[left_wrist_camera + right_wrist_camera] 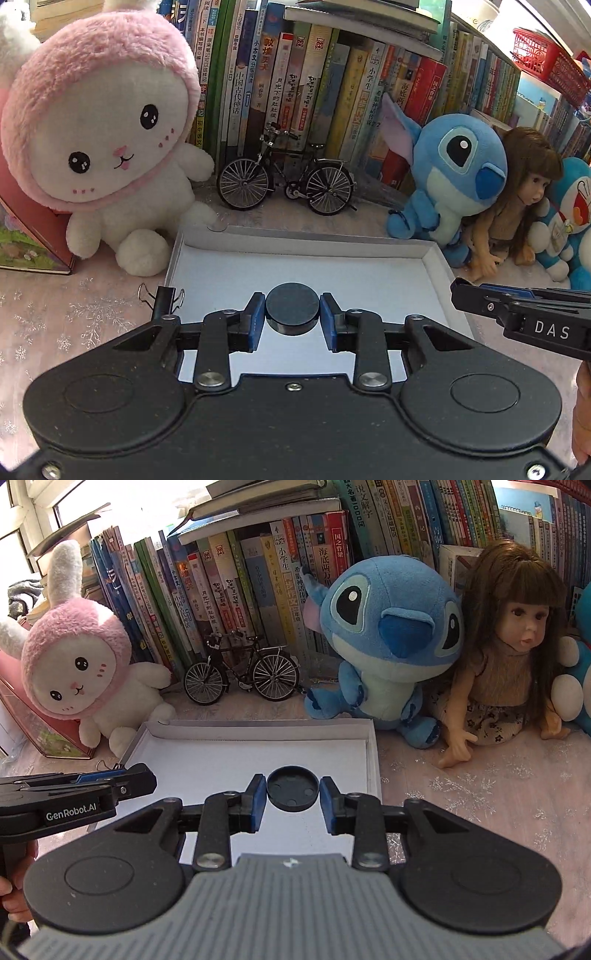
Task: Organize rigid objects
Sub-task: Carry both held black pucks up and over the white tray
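My left gripper [292, 314] is shut on a thick black round disc [292, 308] and holds it over the white shallow box [369, 243]. My right gripper [292, 794] is shut on a black round cap [292, 788], hollow side facing me, over the same box [258, 731], near its right side. The right gripper shows in the left wrist view [517, 314] at the right edge. The left gripper shows in the right wrist view [110, 786] at the left. A black binder clip [162, 299] stands at the box's left edge.
Behind the box stand a pink bunny plush [103, 147], a model bicycle [284, 181], a blue Stitch plush [450, 173], a doll [517, 657] and a row of books [332, 92]. A red basket [546, 62] sits on the books. The table has a pink snowflake cloth [480, 812].
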